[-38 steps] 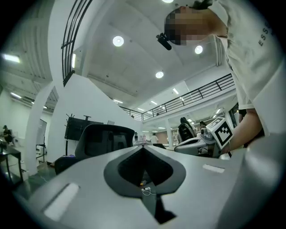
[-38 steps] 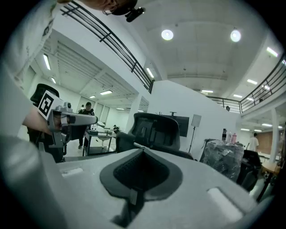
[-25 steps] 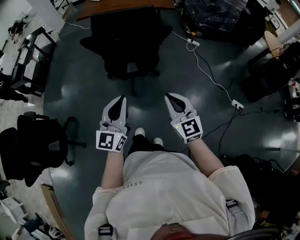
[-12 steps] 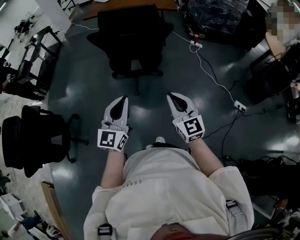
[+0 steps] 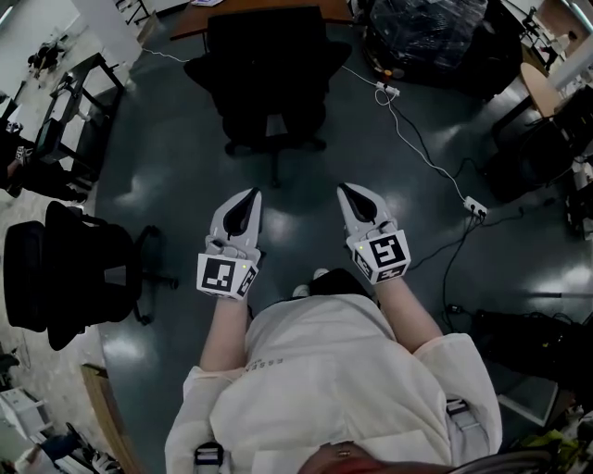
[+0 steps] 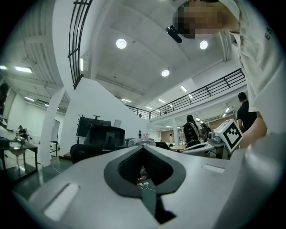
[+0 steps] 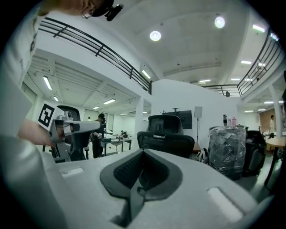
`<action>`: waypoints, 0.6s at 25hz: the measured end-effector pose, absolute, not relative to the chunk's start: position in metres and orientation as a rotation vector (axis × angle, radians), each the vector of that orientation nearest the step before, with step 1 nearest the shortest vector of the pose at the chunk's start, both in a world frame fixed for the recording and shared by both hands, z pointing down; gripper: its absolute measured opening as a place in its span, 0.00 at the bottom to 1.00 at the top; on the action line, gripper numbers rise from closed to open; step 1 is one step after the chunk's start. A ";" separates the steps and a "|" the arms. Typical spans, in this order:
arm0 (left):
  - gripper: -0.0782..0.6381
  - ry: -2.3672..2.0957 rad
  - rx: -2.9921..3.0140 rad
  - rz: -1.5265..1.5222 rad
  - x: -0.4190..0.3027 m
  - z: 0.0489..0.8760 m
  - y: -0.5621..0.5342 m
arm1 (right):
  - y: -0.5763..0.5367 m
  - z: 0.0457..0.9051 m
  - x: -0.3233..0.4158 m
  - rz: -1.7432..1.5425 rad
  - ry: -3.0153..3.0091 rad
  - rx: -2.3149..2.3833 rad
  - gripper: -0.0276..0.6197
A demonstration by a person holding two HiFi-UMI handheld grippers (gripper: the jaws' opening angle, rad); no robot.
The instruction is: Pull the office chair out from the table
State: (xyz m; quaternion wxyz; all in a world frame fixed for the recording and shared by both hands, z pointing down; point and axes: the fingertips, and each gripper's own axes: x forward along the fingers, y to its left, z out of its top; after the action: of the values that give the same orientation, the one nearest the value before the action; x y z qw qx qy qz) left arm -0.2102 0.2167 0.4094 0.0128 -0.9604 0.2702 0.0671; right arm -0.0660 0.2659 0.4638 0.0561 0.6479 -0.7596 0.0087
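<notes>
The black office chair (image 5: pixel 269 79) stands pushed against the wooden table (image 5: pixel 255 9) at the top of the head view, with its back toward me. Both grippers are held out in front of the person's body, side by side, pointing at the chair and well short of it. My left gripper (image 5: pixel 250 194) is shut with nothing in it, and so is my right gripper (image 5: pixel 348 191). The left gripper view shows the chair (image 6: pixel 100 141) beyond the closed left gripper (image 6: pixel 144 148). In the right gripper view the chair (image 7: pixel 167 134) stands straight ahead of the closed right gripper (image 7: pixel 143 153).
A second black chair (image 5: pixel 65 278) stands at the left. White cables with a power strip (image 5: pixel 470 205) run over the dark floor on the right. A plastic-wrapped bundle (image 5: pixel 426 37) sits at the back right, a black rack (image 5: pixel 56 130) at the far left.
The person has stepped forward: the chair and table sit lower and nearer in the head view. Both grippers have moved ahead toward the chair, still shut.
</notes>
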 end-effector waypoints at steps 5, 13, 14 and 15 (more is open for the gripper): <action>0.13 0.853 -2.989 0.242 -0.219 0.404 0.220 | 0.270 0.462 -0.074 0.019 -2.308 1.961 0.03; 0.13 0.862 -3.008 0.256 -0.220 0.404 0.224 | 0.276 0.465 -0.075 0.017 -2.298 1.942 0.03; 0.13 0.864 -3.007 0.260 -0.220 0.403 0.223 | 0.277 0.464 -0.075 0.014 -2.297 1.944 0.03; 0.13 0.865 -3.006 0.264 -0.221 0.402 0.223 | 0.277 0.462 -0.075 0.008 -2.297 1.947 0.03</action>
State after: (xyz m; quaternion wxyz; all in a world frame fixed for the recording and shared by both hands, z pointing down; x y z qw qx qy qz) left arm -0.2211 0.2226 0.4023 0.0013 -0.9576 0.2755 0.0841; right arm -0.0745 0.2770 0.4624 0.0651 0.6452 -0.7612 0.0026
